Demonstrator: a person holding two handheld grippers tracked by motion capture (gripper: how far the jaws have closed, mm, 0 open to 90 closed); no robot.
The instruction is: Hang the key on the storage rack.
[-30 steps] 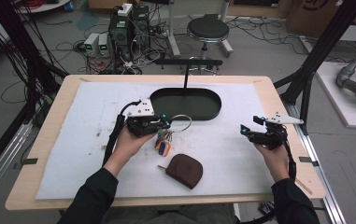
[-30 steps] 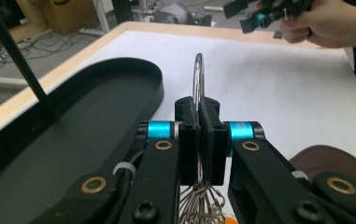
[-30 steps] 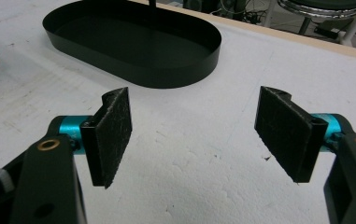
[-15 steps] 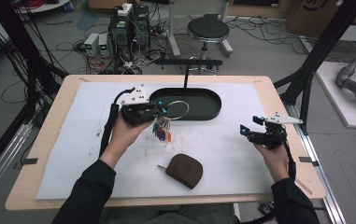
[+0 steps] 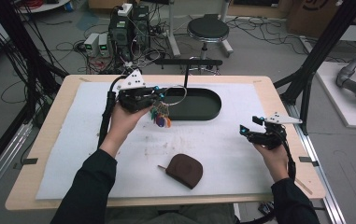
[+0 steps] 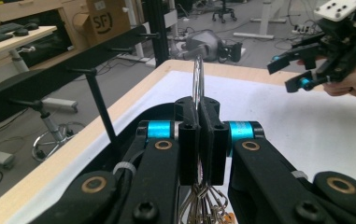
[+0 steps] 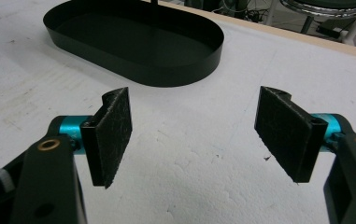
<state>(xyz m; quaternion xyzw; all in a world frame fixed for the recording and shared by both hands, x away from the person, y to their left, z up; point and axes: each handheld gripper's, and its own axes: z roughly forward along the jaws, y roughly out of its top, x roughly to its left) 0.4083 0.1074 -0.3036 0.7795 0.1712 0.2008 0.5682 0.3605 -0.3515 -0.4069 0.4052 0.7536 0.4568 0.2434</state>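
While the left gripper (image 5: 154, 95) is held raised at the left end of the black oval tray (image 5: 215, 105), its jaws are clamped tight on a metal key ring (image 6: 197, 79). In the left gripper view the ring is seen edge-on, pinched between the two pads and rising above them. Keys and coloured tags (image 5: 160, 119) are hung from the ring below the jaws, off the white mat (image 5: 222, 149), just beside the tray's left rim. A thin black stand (image 5: 188, 63) is seen rising behind the tray. The right gripper (image 5: 246, 132) is held low near the mat's right edge, well apart from the keys; its jaws are spread wide with nothing between them, pointed toward the tray. A brown pouch (image 5: 184, 170) is left lying on the mat near the front, between the two forearms.
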